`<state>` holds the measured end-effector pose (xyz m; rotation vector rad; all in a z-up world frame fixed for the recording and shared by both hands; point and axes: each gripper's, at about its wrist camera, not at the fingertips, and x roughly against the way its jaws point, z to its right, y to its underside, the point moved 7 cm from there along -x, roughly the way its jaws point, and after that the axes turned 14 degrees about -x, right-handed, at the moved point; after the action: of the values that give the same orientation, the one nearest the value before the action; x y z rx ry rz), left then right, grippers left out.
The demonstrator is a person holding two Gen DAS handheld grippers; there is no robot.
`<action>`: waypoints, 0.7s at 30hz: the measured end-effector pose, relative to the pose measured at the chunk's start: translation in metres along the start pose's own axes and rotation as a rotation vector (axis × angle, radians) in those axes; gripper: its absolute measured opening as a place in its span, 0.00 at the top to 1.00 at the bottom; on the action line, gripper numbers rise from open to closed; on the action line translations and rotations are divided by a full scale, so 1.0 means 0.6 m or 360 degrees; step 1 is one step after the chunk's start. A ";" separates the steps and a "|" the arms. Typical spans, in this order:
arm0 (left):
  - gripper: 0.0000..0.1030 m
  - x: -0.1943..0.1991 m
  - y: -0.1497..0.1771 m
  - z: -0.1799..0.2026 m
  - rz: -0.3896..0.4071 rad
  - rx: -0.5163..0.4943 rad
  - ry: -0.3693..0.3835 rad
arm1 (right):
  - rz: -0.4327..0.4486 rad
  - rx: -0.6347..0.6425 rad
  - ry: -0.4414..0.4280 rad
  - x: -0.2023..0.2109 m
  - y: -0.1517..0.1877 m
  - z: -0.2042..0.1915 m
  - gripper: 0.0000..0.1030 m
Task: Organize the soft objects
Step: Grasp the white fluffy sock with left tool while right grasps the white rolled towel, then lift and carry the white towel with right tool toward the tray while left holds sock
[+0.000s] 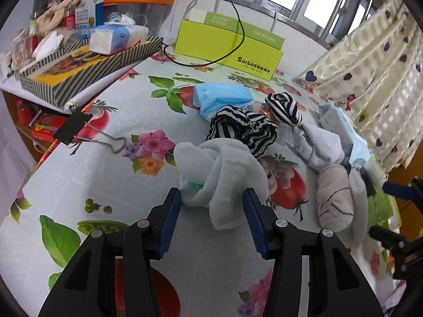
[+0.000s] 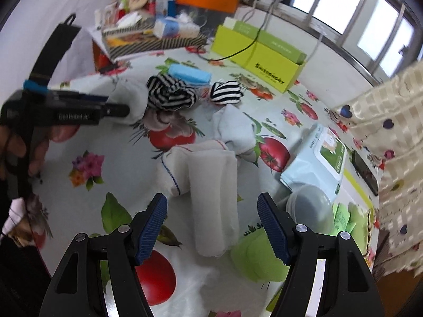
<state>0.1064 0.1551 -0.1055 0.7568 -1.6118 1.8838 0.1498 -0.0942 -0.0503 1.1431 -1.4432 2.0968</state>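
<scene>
While our left gripper (image 1: 212,200) straddles the crumpled white cloth (image 1: 224,174) unclamped, our right gripper (image 2: 212,208), also spread, faces the rolled grey-white towel (image 2: 214,200), lengthwise between its jaws.

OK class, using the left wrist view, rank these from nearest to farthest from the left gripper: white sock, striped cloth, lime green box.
1. white sock, between the left gripper's jaws.
2. striped cloth, just behind it.
3. lime green box, at the table's far edge.
</scene>
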 end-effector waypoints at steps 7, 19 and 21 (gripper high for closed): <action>0.74 0.005 -0.001 0.005 0.0027 0.0000 0.0065 | -0.0101 0.0115 0.0063 -0.026 0.001 -0.011 0.32; 0.86 0.029 0.000 0.009 0.0090 -0.0025 0.0098 | -0.0117 0.0129 0.0072 -0.034 0.001 -0.012 0.86; 0.86 0.033 0.000 0.011 0.0100 -0.0025 0.0104 | -0.0076 0.0095 0.0052 -0.022 -0.004 -0.008 0.86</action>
<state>0.0928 0.1496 -0.0904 0.6384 -1.6252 1.9169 0.1574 -0.0867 -0.0600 1.1480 -1.3340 2.1291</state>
